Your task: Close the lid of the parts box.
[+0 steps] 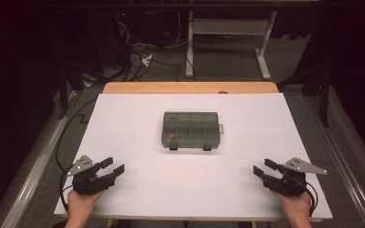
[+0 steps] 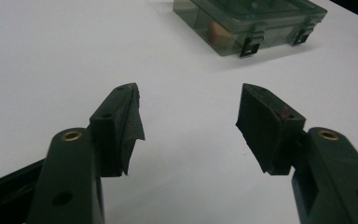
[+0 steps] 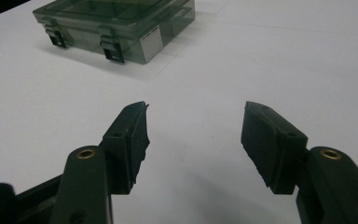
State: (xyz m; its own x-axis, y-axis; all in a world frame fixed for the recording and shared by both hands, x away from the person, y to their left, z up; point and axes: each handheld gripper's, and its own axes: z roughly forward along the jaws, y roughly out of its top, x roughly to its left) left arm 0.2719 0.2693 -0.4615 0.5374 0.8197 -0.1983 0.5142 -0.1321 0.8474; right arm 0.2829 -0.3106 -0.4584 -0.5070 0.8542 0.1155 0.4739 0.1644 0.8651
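- Smoky translucent plastic makes up the compartment box (image 1: pixel 190 129), which lies closed near the middle of the white worktop (image 1: pixel 138 190), its two dark latches (image 1: pixel 173 147) on the side that faces us.
- We can make out a small orange-brown piece (image 2: pixel 218 33) in the compartment at the front left corner; the other compartments are too dim for us to read.
- We judge the step in hand to be an approach to the box, most likely toward its latches, since both grippers sit well apart from it near our edge of the worktop.
- Our left gripper (image 1: pixel 112 167) has its fingers (image 2: pixel 121 121) spread wide with nothing between them, and they point toward the box.
- Our right gripper (image 1: pixel 264 167) likewise has its fingers (image 3: pixel 270 140) spread and empty.
- To do this well, we would bring both grippers in low and level, one to each latch, so the light box is steadied from one side while the other works.
- A push on one latch alone could slide the box across the smooth sheet, so we would keep the pressure even.
- Open room is generous: bare white surface lies all round the box, and between it and either gripper.
- Edges matter mostly behind, where the white sheet ends and a wooden strip (image 1: pixel 190 88) shows, with the floor (image 1: pixel 228 57) beyond.
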